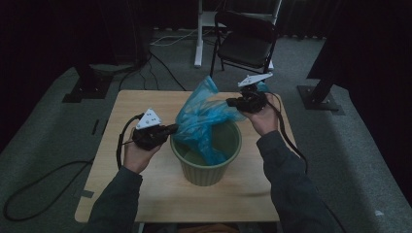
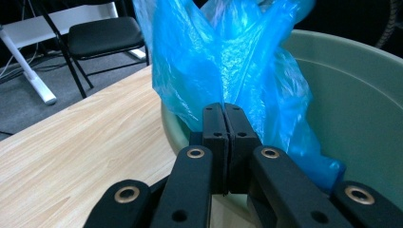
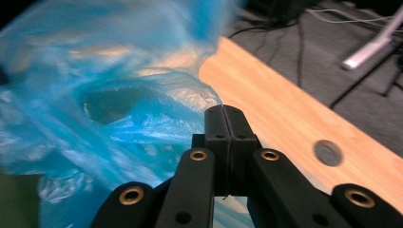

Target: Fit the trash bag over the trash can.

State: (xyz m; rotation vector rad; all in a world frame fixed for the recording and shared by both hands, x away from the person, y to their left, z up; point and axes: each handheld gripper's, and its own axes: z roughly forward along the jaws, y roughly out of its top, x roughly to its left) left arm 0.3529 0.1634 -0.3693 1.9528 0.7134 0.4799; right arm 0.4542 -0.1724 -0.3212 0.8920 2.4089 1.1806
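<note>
1. A green bucket (image 1: 206, 162) stands on the wooden surface (image 1: 145, 191), at the centre of the high view, slightly below the middle of the frame.
2. A blue plastic bag (image 1: 201, 119) hangs partly inside the bucket — its lower end drops into the opening, while its upper part rises above the rim toward the top centre of the frame.
3. The left gripper (image 1: 170, 130) sits just left of the bucket's rim in the high view, held by the left hand (image 1: 136, 155). In the left gripper view its fingers (image 2: 215, 137) are pressed together, and the bag (image 2: 228, 66) rises directly behind their tips, at the bucket (image 2: 356, 109) rim; they appear to pinch the bag's edge.
4. The right gripper (image 1: 229, 102) is at the upper right of the bucket, raised above the surface, in the right hand (image 1: 265, 119). In the right gripper view its fingers (image 3: 216, 135) are closed against each other with the bag (image 3: 95, 109) bunched just to their left — film looks caught between them.
5. A black chair (image 1: 243, 41) stands on the floor beyond the surface, at the top centre of the high view.
</note>
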